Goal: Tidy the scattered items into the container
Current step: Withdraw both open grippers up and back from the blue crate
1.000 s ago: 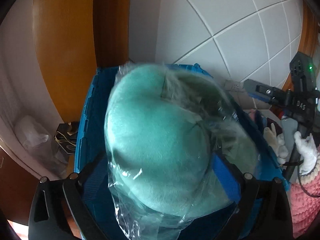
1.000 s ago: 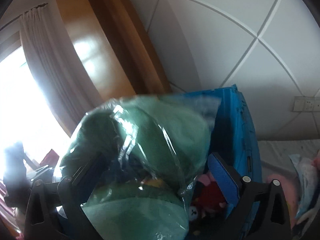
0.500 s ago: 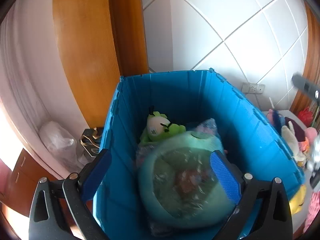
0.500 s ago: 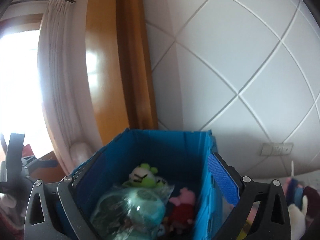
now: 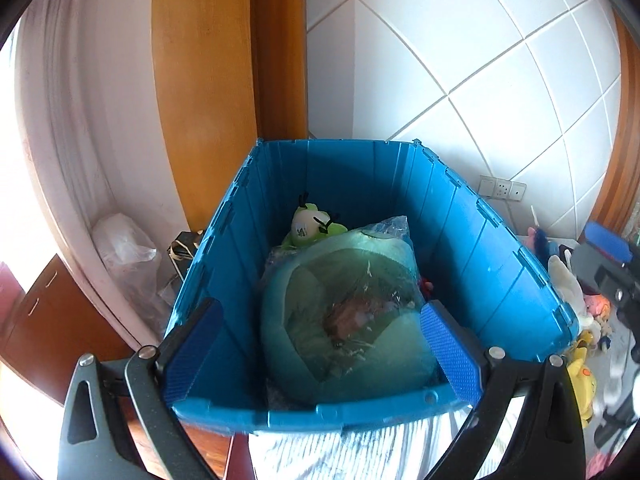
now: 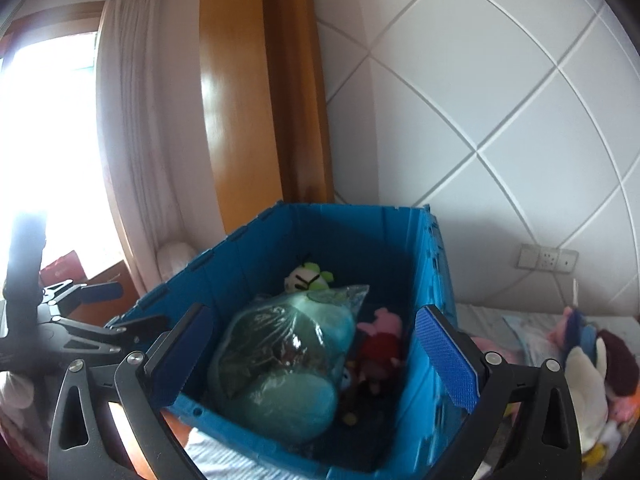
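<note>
A blue plastic crate stands against the tiled wall. Inside lies a teal plush in a clear plastic bag. Behind it sits a green bird plush, and beside it a pink and red pig plush. My left gripper is open and empty above the crate's near rim. My right gripper is open and empty above the crate. The left gripper also shows at the left of the right wrist view.
Several more plush toys lie on the bed right of the crate. A clear bag and dark clutter sit left of the crate by the curtain. Wall sockets are behind.
The bagged teal plush was held between both grippers above the crate a second ago. It now lies inside the crate, and both grippers have pulled back and up, empty.
</note>
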Motion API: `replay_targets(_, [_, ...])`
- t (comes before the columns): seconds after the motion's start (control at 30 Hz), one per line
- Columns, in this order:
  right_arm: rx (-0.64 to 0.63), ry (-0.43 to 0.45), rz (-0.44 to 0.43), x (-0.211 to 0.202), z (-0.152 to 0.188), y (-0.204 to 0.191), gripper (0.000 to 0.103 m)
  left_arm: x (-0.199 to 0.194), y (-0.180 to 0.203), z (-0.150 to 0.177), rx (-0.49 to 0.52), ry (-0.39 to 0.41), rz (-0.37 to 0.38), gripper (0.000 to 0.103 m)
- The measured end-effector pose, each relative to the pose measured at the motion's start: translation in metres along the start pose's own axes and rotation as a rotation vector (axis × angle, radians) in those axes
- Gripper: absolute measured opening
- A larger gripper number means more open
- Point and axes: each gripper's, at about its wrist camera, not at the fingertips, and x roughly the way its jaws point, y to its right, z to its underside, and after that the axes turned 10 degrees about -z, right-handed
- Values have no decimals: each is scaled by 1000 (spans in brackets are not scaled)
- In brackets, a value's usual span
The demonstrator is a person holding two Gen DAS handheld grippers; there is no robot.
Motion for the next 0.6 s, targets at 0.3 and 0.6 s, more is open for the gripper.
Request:
replay_targets(0.3, [35, -90, 35, -4, 28, -5, 103, -14, -8, 21, -43, -23, 24, 101])
replay_targets(0.6, [52, -107, 72, -17, 39, -17, 103, -35, -9, 39, -36, -27, 31, 101])
